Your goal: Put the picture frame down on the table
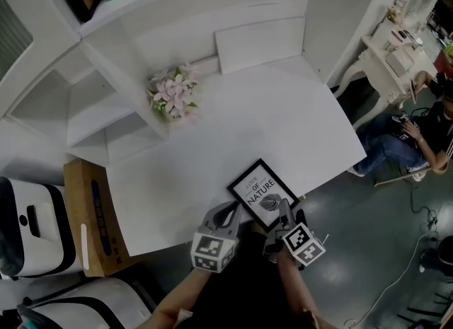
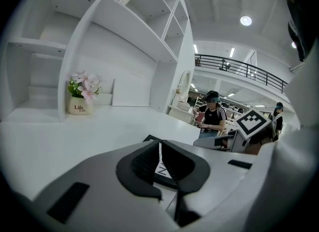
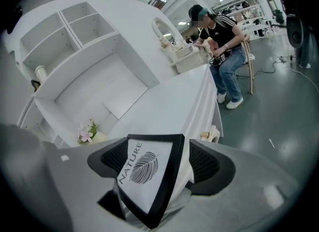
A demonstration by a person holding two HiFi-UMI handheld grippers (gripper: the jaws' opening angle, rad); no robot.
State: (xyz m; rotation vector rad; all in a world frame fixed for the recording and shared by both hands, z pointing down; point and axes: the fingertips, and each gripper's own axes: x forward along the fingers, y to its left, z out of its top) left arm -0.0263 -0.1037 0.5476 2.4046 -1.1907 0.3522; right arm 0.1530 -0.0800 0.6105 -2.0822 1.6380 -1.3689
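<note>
The picture frame (image 1: 262, 194), black-edged with "LOVE OF NATURE" and a leaf on white, sits tilted at the near edge of the white table (image 1: 233, 115), one corner past the edge. My left gripper (image 1: 231, 214) is shut on its near left edge; in the left gripper view the thin frame (image 2: 160, 163) shows edge-on between the pinched pads. My right gripper (image 1: 284, 209) is at the frame's lower right corner. In the right gripper view the frame (image 3: 144, 168) lies slanted between wide-apart jaws of the right gripper (image 3: 160, 162), with a small gap to the right pad (image 3: 207, 162).
A pot of pink flowers (image 1: 173, 94) stands at the table's back left by the white shelving (image 1: 92, 101). A white board (image 1: 258, 44) leans at the back. A cardboard box (image 1: 92, 214) sits left of the table. A seated person (image 1: 414, 136) is off to the right.
</note>
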